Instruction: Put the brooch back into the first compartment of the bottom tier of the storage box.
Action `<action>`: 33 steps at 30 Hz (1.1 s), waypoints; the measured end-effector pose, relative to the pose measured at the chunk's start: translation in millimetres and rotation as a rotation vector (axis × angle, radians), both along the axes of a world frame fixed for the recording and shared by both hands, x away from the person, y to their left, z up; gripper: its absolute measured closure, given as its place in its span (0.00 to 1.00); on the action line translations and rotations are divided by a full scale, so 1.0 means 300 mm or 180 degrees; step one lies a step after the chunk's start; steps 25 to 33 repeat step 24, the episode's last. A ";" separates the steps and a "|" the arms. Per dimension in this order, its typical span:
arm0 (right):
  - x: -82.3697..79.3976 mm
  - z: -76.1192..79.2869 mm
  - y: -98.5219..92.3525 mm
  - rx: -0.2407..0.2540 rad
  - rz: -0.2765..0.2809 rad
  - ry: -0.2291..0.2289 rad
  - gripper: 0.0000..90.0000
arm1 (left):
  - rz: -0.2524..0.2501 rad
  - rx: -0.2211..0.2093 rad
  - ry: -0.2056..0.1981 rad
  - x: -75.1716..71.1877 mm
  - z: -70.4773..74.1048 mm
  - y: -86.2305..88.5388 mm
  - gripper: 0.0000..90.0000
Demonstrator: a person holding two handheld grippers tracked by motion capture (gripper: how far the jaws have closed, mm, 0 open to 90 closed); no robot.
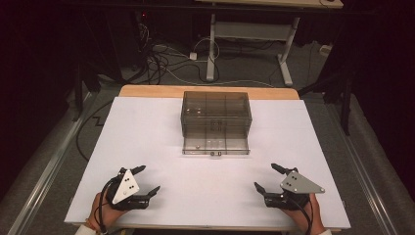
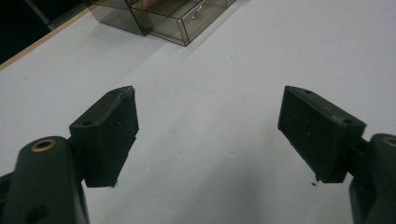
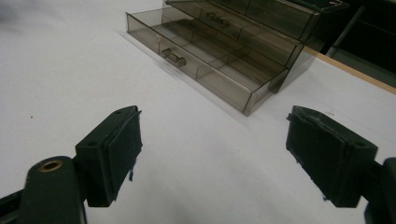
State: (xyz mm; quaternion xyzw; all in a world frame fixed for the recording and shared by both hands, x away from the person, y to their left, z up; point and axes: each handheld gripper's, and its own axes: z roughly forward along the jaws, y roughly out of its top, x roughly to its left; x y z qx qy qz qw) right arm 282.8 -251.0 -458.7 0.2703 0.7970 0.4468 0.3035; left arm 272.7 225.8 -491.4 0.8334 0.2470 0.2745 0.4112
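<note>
High view: the left tongs (image 1: 149, 180) sit at the lower left of the frame and the right tongs (image 1: 265, 177) at the lower right, each held in a hand over the white bench (image 1: 147, 127), jaws spread wide with nothing between them. A smoky transparent drawer box (image 1: 216, 115) stands at the centre of the frame, toward the far edge of the bench and well apart from both tongs. Its bottom drawer (image 1: 216, 145) is pulled out toward the near side, and small items lie in its compartments, too small to identify. Left gripper view: the box appears at the upper left of the frame, beyond the spread jaws. Right gripper view: the box occupies the upper centre, the open drawer's handle (image 3: 172, 57) visible on its front.
</note>
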 end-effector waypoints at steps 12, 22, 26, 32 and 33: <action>-0.001 0.001 -0.002 0.0013 -0.0008 0.0003 0.20 | 0.0005 -0.0015 -0.0003 0.004 0.002 -0.002 0.22; 0.009 -0.004 -0.004 0.0017 0.0002 0.0024 0.20 | 0.0018 -0.0022 0.0021 0.009 0.003 -0.001 0.22; 0.010 -0.005 -0.001 0.0012 0.0009 0.0035 0.20 | 0.0040 -0.0042 0.0029 0.009 0.002 0.003 0.22; 0.010 -0.005 -0.001 0.0012 0.0009 0.0035 0.20 | 0.0040 -0.0042 0.0029 0.009 0.002 0.003 0.22; 0.010 -0.005 -0.001 0.0012 0.0009 0.0035 0.20 | 0.0040 -0.0042 0.0029 0.009 0.002 0.003 0.22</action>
